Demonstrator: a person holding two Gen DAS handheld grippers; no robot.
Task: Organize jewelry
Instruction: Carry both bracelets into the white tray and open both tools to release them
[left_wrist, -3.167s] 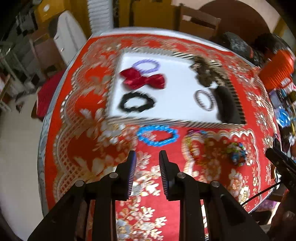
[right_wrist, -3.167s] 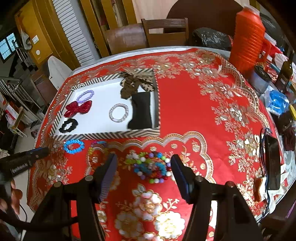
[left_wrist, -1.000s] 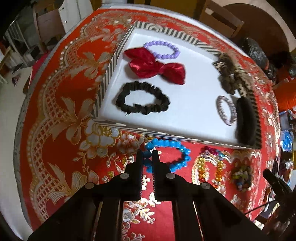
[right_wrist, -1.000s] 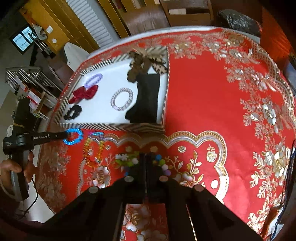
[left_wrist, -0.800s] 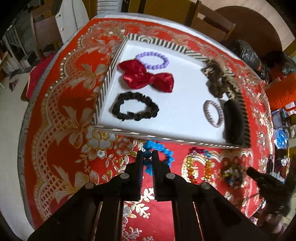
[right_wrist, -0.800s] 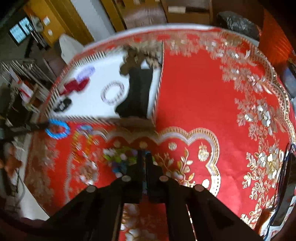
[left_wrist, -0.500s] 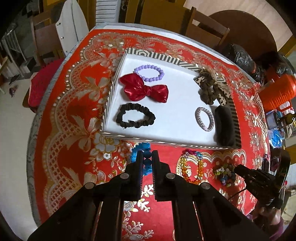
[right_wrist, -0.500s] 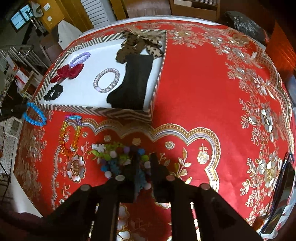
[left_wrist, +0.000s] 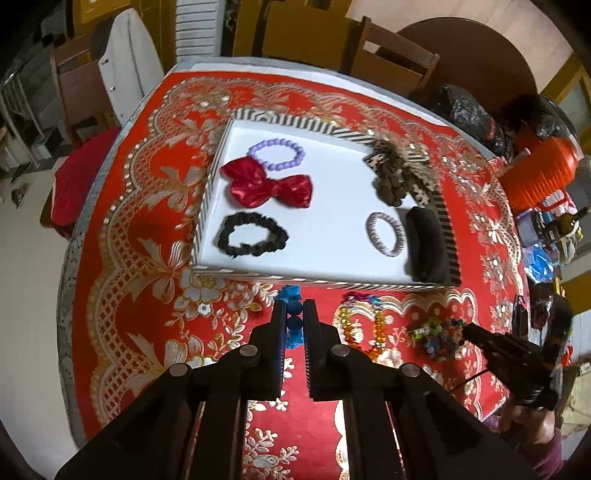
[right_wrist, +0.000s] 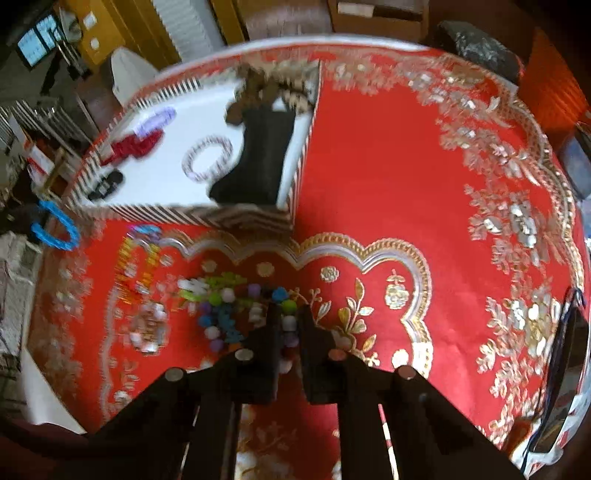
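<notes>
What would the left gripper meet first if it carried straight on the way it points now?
Probably the near striped wall of the tray, just beyond the blue bracelet that the left gripper holds; depth is unclear, so it might meet the red tablecloth first.

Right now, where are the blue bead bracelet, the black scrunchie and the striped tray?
blue bead bracelet (left_wrist: 294, 309), left wrist view, bead between the fingers.
black scrunchie (left_wrist: 225, 240), left wrist view, its left side.
striped tray (left_wrist: 295, 124), left wrist view, far rim.

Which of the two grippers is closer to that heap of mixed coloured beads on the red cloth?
Right. The right gripper is closed on the mixed bead heap; the left gripper, holding the blue bracelet, is off to the side of it.
</notes>
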